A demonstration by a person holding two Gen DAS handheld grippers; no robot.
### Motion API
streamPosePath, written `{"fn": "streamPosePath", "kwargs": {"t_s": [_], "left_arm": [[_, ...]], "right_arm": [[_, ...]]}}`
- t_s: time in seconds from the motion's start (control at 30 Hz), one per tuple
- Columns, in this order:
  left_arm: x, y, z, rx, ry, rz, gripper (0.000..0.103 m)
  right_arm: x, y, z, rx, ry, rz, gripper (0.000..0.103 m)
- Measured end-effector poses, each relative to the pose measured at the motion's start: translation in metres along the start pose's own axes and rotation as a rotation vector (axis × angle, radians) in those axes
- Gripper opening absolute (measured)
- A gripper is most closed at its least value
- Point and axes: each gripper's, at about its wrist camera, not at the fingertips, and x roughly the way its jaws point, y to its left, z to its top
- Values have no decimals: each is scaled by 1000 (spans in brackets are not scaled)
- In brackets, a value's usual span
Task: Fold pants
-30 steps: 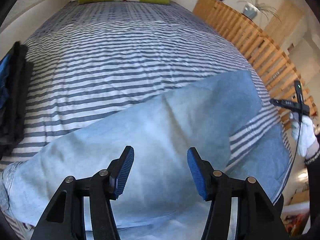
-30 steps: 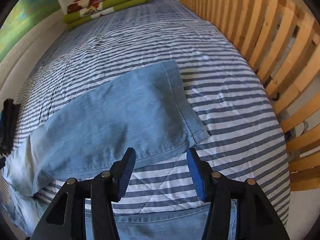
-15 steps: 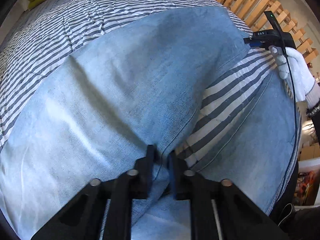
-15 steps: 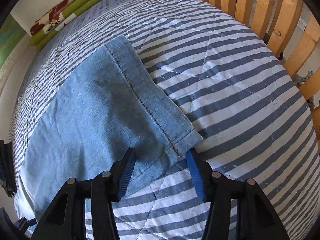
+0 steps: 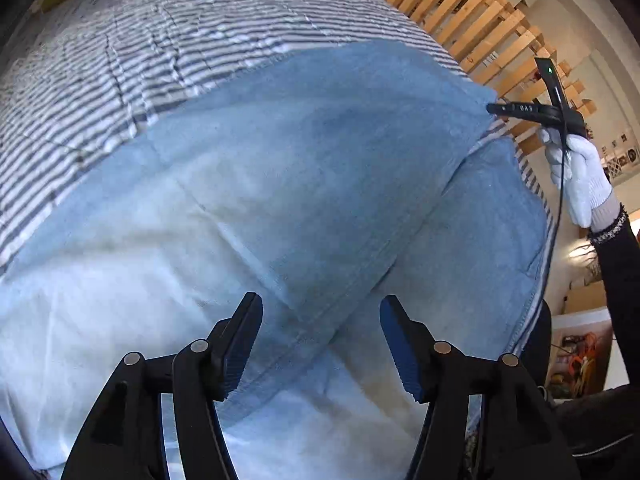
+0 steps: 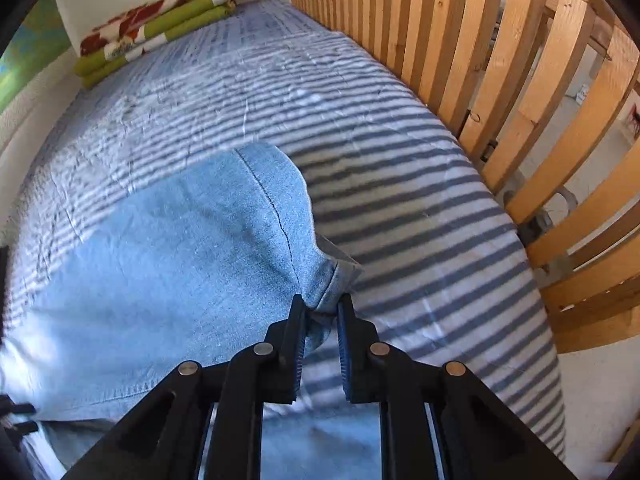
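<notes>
Left gripper (image 5: 320,344), jaws opening and apart, hovers over light blue pants (image 5: 280,184) spread on the striped bed (image 5: 160,40). Right gripper (image 6: 320,316), jaws closing, pinches the pants' hem corner (image 6: 320,292) beside the wooden slats (image 6: 500,80).

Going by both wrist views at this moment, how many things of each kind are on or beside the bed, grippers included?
Pants: 1
Striped bedcover: 1
Folded blankets at the far end: 1 stack
Wooden slatted rail: 1
Grippers: 2, left gripper opening above the pants, right gripper closing on the hem corner
Gloved hand: 1
Total: 7
</notes>
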Motion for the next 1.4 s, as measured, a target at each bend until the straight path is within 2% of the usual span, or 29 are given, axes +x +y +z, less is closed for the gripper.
{"fn": "streamPosePath", "kwargs": {"t_s": [0.07,0.17,0.23,0.33,0.4,0.53,0.6,0.77,0.9,0.97,1.0,1.03,1.07,1.1,1.13,1.2,1.4], "left_arm": [[-10,16,7,-30,-43,42,65],[-23,57,26,-129,-108,111,65],[-27,87,39,-195,-133,145,65],[-20,122,59,-243,-124,172,69],[-14,136,67,-246,-116,218,69],[2,154,74,-238,-81,235,73],[8,159,75,-232,-66,260,73],[24,170,76,-219,-27,264,74],[29,168,77,-186,-42,295,74],[30,166,74,-190,-62,319,74],[30,163,73,-178,-71,338,71],[30,159,71,-157,-80,356,59],[29,155,69,-137,-89,363,49],[26,151,68,-122,-92,370,29],[23,149,66,-114,-92,385,19],[16,146,65,-121,-101,377,5],[-8,129,79,-101,-181,427,4]], "right_arm": [[6,1,-4,-68,59,-6,33],[-1,-7,6,-54,-11,-18,36],[3,-12,25,-7,-32,48,40],[23,-1,57,19,-28,140,44],[38,8,76,16,-29,143,46],[71,17,105,66,3,208,48],[87,21,118,80,18,220,50],[118,23,143,122,37,242,52],[130,36,151,89,30,277,57],[128,47,149,55,29,286,54],[126,54,147,26,29,290,47],[123,61,143,-4,29,282,23],[120,68,139,-38,23,248,18],[115,73,136,-72,-1,205,14],[110,76,133,-94,-13,178,8],[96,76,131,-96,-55,155,5],[23,66,151,-34,-281,139,4]]}}
